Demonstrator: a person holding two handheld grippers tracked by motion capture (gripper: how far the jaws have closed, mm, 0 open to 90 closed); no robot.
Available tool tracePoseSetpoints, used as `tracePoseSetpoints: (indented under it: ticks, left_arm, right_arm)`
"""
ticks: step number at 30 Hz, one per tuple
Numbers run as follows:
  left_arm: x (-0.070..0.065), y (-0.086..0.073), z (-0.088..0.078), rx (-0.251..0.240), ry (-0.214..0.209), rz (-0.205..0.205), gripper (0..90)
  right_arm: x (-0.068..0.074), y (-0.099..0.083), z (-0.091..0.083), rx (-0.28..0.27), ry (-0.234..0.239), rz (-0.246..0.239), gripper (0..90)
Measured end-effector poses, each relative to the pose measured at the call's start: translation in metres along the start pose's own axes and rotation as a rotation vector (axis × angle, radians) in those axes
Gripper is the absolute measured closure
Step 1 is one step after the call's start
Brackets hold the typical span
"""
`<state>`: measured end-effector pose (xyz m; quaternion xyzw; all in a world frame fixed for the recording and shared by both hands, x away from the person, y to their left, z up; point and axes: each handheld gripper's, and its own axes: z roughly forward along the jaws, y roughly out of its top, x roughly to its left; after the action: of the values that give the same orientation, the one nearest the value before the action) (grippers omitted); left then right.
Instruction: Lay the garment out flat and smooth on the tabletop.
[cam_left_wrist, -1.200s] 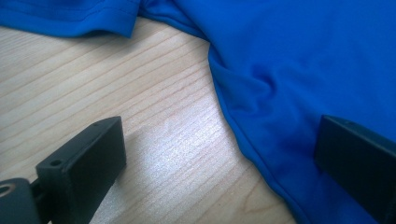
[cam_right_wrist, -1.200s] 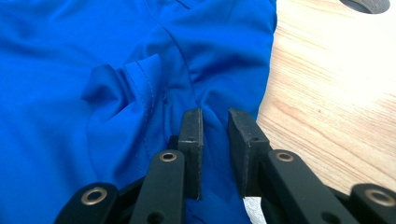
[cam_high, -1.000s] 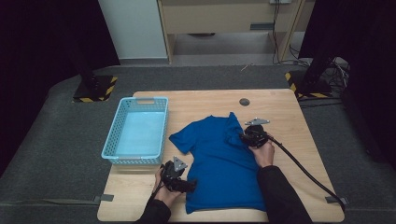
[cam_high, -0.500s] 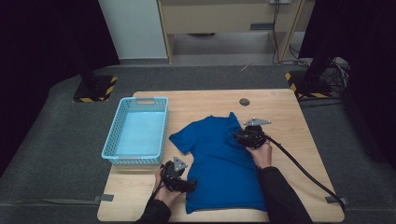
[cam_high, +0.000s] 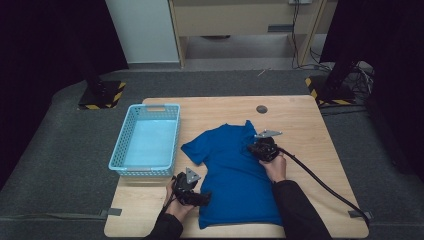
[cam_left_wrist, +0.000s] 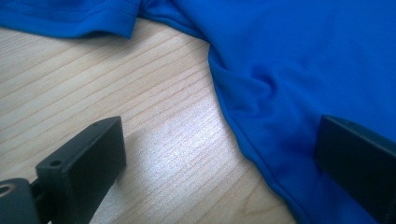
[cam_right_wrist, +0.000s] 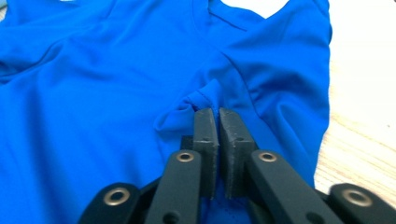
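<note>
Since a second ago the right gripper (cam_high: 260, 148) has slid inward over the blue T-shirt (cam_high: 235, 172), dragging the sleeve it pinches; its jaws are clamped on a fold. On the wooden table (cam_high: 310, 125), the shirt lies spread beside a light-blue basket (cam_high: 122, 150). At the shirt's near-left edge, the left gripper (cam_high: 196, 197) rests with jaws spread wide.

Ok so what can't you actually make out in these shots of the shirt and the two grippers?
- High view: the right sleeve of the blue shirt, bunched under the right gripper.
- High view: the small dark disc, too small to identify.
- Left gripper view: the left gripper, its right jaw cut off by the frame edge.
</note>
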<state>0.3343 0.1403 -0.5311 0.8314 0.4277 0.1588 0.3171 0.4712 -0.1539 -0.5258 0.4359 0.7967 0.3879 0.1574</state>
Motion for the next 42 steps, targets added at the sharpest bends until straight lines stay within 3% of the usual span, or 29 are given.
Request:
tracePoseSetpoints:
  ticks: [7, 13, 16, 18, 21, 24, 26, 28, 31, 34, 38, 42]
  left_arm:
    - [0.000, 0.000, 0.000, 0.000, 0.001, -0.001, 1.0]
    - [0.000, 0.000, 0.000, 0.000, 0.001, -0.001, 1.0]
    - [0.000, 0.000, 0.000, 0.000, 0.001, -0.001, 1.0]
    - [0.000, 0.000, 0.000, 0.000, 0.001, -0.001, 1.0]
    - [0.000, 0.000, 0.000, 0.000, 0.001, -0.001, 1.0]
    - [0.000, 0.000, 0.000, 0.000, 0.002, -0.003, 1.0]
    - [-0.001, 0.000, 0.000, 0.001, 0.004, -0.004, 1.1]
    - [-0.001, 0.000, -0.001, 0.007, 0.004, -0.005, 1.7]
    - [-0.002, 0.004, -0.004, 0.015, -0.002, -0.003, 7.5]
    - [0.000, 0.012, -0.009, -0.052, -0.006, -0.018, 7.8]
    - [0.006, 0.032, -0.011, -0.116, -0.014, -0.045, 8.5]
    - [0.013, 0.052, 0.003, -0.102, 0.010, -0.077, 10.7]
  right_arm:
    - [-0.005, 0.007, -0.010, -0.022, -0.019, 0.019, 88.0]
    - [-0.023, 0.021, -0.031, -0.106, -0.082, 0.076, 88.0]
    - [-0.041, 0.027, -0.049, -0.161, -0.172, 0.148, 88.0]
    - [-0.055, 0.027, -0.060, -0.200, -0.273, 0.209, 88.0]
    - [-0.077, 0.022, -0.072, -0.206, -0.415, 0.291, 87.8]
    - [-0.104, 0.013, -0.076, -0.153, -0.489, 0.370, 82.8]
    - [-0.116, 0.005, -0.081, -0.159, -0.512, 0.411, 69.1]
    - [-0.121, -0.001, -0.087, -0.199, -0.496, 0.427, 56.3]
    - [-0.118, -0.006, -0.095, -0.222, -0.445, 0.386, 41.5]
    - [-0.110, -0.010, -0.100, -0.233, -0.369, 0.331, 31.7]
    - [-0.095, -0.020, -0.098, -0.196, -0.301, 0.272, 24.5]
    - [-0.082, -0.030, -0.086, -0.124, -0.263, 0.234, 20.8]
